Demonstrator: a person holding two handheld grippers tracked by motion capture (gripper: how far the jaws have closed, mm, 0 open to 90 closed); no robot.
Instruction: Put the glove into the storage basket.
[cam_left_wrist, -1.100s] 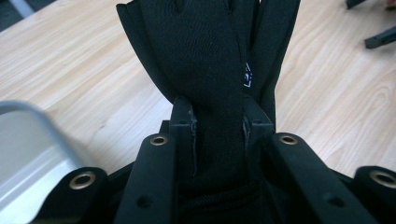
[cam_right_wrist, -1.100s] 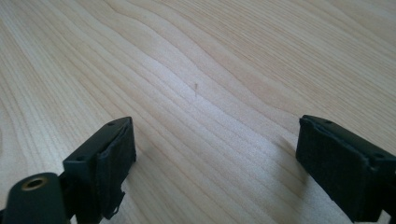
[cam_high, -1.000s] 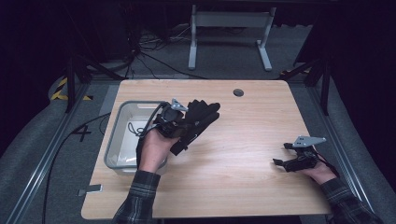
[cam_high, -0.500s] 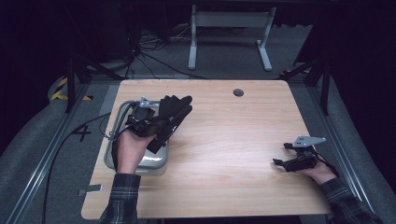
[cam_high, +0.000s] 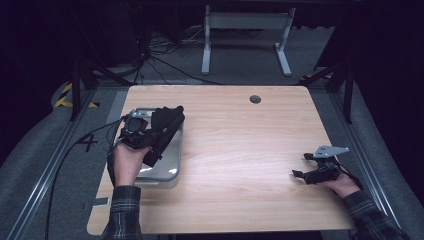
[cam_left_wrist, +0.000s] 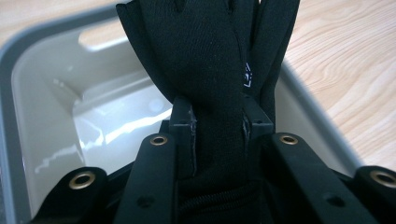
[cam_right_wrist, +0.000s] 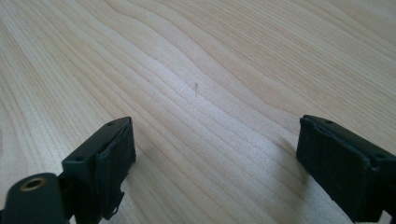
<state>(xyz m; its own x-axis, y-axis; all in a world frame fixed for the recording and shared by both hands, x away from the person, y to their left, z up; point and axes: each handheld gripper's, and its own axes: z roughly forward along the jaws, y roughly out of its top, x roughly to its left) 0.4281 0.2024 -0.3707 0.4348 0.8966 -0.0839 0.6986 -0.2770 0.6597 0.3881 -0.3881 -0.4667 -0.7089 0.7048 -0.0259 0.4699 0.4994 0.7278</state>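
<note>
Wooden table (cam_high: 240, 150) spans view, bare across middle and right. Grey metal tray (cam_high: 167, 167) sits at table's left edge, shiny inside (cam_left_wrist: 70, 107). My left gripper (cam_high: 152, 134) hangs over tray, jaws clamped on black glove (cam_high: 167, 122); in left gripper view glove fabric (cam_left_wrist: 210, 70) is pinched between both pads and rises above tray basin. My right gripper (cam_high: 305, 167) rests near table's right edge, well apart from tray, jaws spread wide (cam_right_wrist: 215, 158) over bare wood, nothing between them
</note>
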